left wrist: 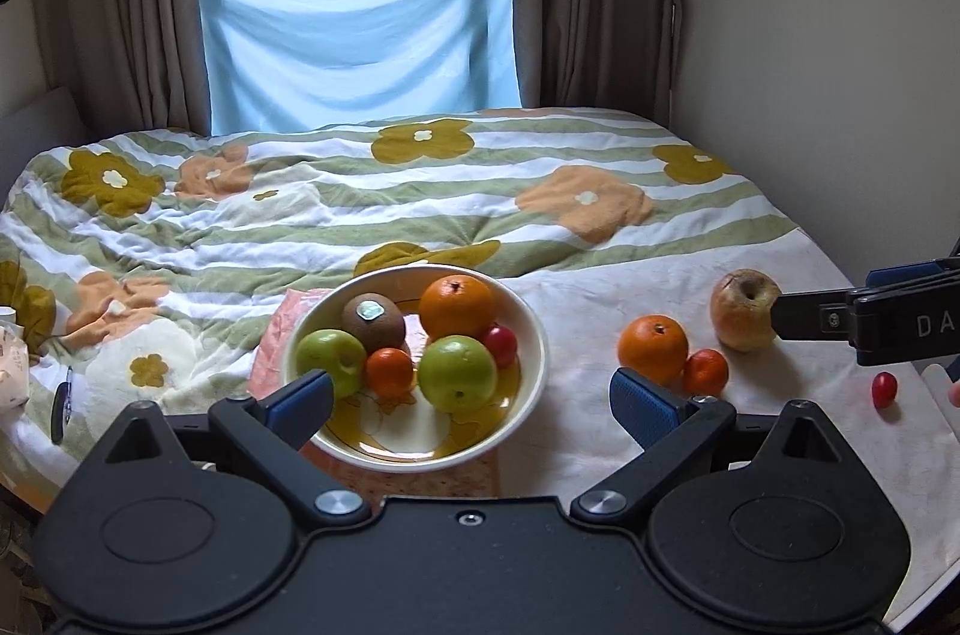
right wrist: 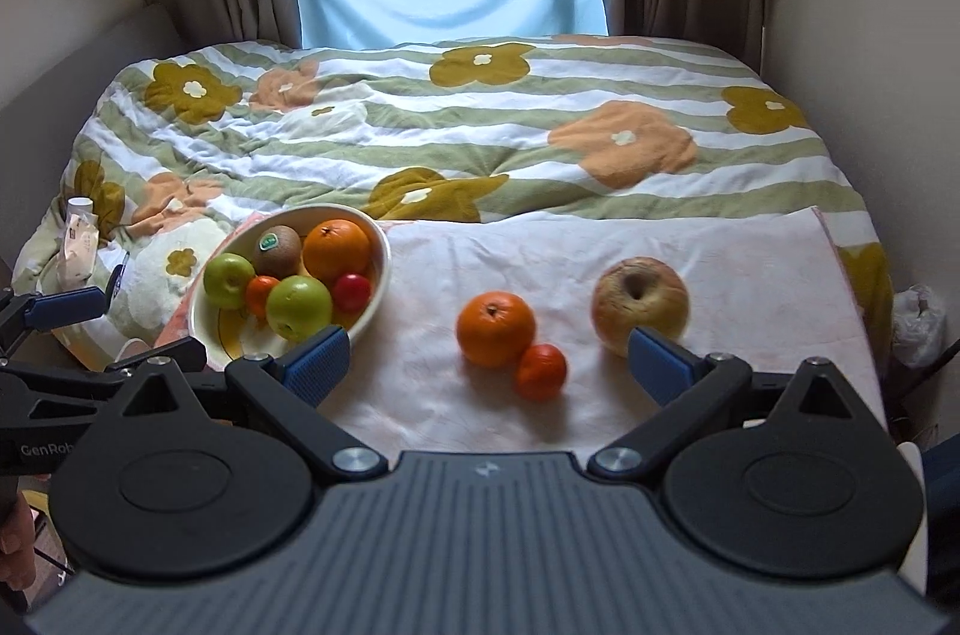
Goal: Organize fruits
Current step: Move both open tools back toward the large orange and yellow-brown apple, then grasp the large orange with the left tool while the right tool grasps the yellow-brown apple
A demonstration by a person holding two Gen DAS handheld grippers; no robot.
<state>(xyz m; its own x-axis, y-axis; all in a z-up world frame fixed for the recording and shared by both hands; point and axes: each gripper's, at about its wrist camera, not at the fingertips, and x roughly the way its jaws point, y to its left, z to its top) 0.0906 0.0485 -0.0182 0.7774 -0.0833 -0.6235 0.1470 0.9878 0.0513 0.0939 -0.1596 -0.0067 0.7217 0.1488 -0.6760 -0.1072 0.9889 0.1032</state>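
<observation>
A cream bowl [left wrist: 528,329] [right wrist: 378,239] on the bed holds two green apples [left wrist: 457,372], a kiwi [left wrist: 373,315], an orange, a small tangerine and a red cherry tomato. Loose on the pale cloth lie an orange [left wrist: 653,348] [right wrist: 495,328], a small tangerine [left wrist: 705,371] [right wrist: 542,371], a yellowish apple [left wrist: 744,309] [right wrist: 639,302] and a cherry tomato [left wrist: 884,389]. My left gripper [left wrist: 474,398] is open and empty, just in front of the bowl. My right gripper [right wrist: 492,365] is open and empty, in front of the loose orange and tangerine, with its right fingertip close to the yellowish apple.
A flowered quilt [right wrist: 480,131] covers the bed beyond the cloth. A wall runs along the right side. A pen [left wrist: 63,395] and a small packet [right wrist: 78,239] lie at the left edge. Curtains and a blue sheet hang behind.
</observation>
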